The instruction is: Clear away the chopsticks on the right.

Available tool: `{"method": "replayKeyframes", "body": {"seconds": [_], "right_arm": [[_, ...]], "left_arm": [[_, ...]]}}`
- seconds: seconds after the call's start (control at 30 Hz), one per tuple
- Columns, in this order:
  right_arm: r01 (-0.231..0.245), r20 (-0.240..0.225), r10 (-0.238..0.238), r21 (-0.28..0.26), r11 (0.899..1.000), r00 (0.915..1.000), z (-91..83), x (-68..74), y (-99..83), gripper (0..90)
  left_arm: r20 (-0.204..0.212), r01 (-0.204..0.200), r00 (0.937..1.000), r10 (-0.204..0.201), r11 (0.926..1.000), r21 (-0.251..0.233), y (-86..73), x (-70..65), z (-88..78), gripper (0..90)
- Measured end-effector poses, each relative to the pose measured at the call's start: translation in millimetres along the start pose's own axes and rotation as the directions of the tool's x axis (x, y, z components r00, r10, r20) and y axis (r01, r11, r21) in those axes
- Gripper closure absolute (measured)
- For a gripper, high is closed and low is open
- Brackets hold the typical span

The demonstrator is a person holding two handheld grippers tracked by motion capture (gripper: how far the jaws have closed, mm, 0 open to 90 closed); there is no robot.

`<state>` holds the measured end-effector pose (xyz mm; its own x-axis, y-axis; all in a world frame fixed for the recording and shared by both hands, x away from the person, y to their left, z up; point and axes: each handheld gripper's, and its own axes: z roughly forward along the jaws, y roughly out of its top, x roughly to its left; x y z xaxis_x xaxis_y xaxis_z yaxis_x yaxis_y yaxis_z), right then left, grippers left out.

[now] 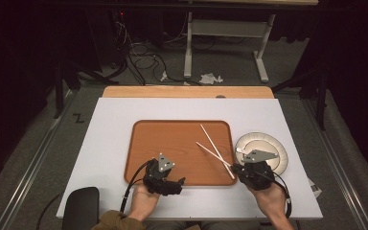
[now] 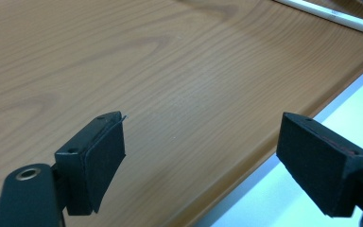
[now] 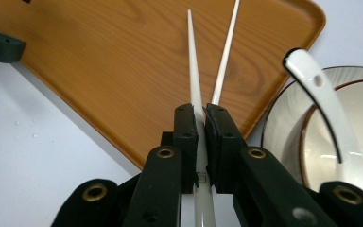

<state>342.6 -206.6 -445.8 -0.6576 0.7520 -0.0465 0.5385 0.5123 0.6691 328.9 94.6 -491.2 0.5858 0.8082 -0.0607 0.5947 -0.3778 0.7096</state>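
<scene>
Two white chopsticks (image 1: 213, 147) lie across the right part of a wooden tray (image 1: 172, 139), spreading apart toward the far side. My right gripper (image 1: 237, 168) sits at the tray's front right corner. In the right gripper view it (image 3: 202, 111) is shut on the chopsticks' (image 3: 192, 61) near ends, which converge between its jaws. My left gripper (image 1: 170, 181) rests at the tray's front edge. In the left gripper view it (image 2: 203, 137) stands open over the bare tray (image 2: 160, 61) with nothing between its jaws; one chopstick end (image 2: 326, 12) shows at the top right.
A white bowl (image 1: 268, 143) with a brown ring stands right of the tray, a white spoon (image 3: 321, 90) resting in it, close beside my right gripper. A black pad (image 1: 80, 206) lies at the table's front left corner. Cables and a white desk frame (image 1: 188, 43) lie beyond the table.
</scene>
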Motion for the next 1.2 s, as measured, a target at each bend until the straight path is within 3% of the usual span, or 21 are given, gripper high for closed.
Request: {"method": "replayKeyframes", "body": {"seconds": [0.4, 0.6, 1.2], "right_arm": [[0.02, 0.002, -0.02, 0.086, 0.996, 0.9998, 27.2, 9.9, 2.8, 84.2], [0.043, -0.027, -0.04, 0.127, 0.991, 0.9988, 44.9, 14.2, 4.8, 84.1], [0.089, -0.08, -0.076, 0.17, 0.981, 0.9939, 70.2, 17.7, 12.5, 83.8]], "left_arm": [[-0.002, -0.008, 1.0, 0.008, 0.9999, 0.015, -0.7, -0.8, 1.3, 16.4], [0.019, -0.018, 0.9997, 0.018, 0.9994, 0.03, -1.9, -1.7, 0.7, 16.5], [0.012, 0.018, 0.9998, -0.018, 0.9987, 0.047, -11.3, 3.1, -6.5, 16.4]]}}
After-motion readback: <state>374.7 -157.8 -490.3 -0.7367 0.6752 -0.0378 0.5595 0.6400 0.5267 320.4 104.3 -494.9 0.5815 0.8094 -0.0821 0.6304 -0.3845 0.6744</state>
